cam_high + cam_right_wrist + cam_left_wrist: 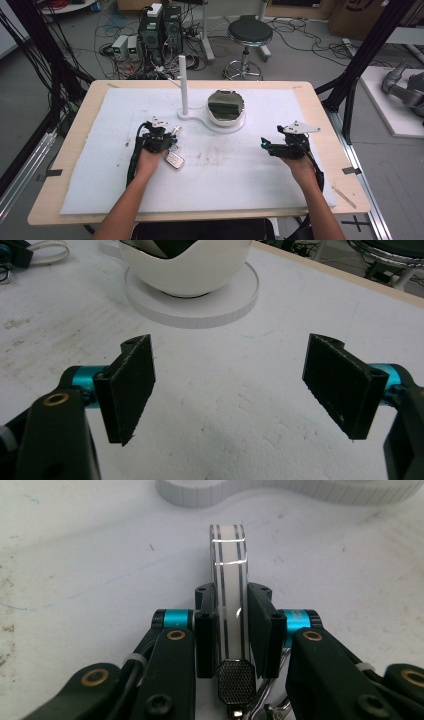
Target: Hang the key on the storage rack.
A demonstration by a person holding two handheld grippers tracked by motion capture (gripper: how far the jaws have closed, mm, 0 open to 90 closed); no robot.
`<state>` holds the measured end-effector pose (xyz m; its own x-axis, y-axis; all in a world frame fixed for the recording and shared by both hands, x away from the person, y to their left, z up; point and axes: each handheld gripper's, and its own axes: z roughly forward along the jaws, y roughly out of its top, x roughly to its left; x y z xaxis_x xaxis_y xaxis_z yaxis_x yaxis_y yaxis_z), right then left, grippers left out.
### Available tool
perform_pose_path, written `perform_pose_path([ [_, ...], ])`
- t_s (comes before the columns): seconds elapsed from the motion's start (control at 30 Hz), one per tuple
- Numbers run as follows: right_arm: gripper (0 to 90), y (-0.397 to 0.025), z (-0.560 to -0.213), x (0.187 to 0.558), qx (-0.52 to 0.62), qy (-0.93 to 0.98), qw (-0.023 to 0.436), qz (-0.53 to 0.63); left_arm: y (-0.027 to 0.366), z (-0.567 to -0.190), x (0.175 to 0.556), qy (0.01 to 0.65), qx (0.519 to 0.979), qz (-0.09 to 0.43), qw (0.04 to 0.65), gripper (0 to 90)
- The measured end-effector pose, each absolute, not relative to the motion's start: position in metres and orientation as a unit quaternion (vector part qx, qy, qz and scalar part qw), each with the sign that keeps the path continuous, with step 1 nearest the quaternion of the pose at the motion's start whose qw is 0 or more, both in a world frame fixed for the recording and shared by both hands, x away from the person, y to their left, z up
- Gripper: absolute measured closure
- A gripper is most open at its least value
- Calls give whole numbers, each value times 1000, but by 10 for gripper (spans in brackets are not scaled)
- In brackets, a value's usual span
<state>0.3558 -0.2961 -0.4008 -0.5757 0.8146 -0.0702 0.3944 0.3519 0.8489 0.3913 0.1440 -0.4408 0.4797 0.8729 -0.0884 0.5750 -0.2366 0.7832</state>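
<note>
Key fob (229,600): your left claw (232,630) clamps it edge-up just above the counter (310,100), short of the white stand (184,85); your right claw (230,385) gapes wide, holding nothing.

A narrow white object with dark stripes (230,585) is clamped on edge between the two black jaws of the left hand-held gripper (232,630). A dark textured tab (236,681) and a metal ring (267,707) are seen at its near end. Beyond, the white counter (75,555) is scuffed, and a white ribbed base (280,491) is seen at the far edge.
</note>
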Motion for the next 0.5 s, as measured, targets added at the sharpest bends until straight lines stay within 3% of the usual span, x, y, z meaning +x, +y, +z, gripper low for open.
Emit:
perform_pose_path([
  [0.23,215,-297,-400,356,384,783,253,419,152,-424,387,454,737,150,478,747],
  [0.5,215,-296,-398,355,381,781,257,424,164,-396,382,418,722,157,529,750],
])
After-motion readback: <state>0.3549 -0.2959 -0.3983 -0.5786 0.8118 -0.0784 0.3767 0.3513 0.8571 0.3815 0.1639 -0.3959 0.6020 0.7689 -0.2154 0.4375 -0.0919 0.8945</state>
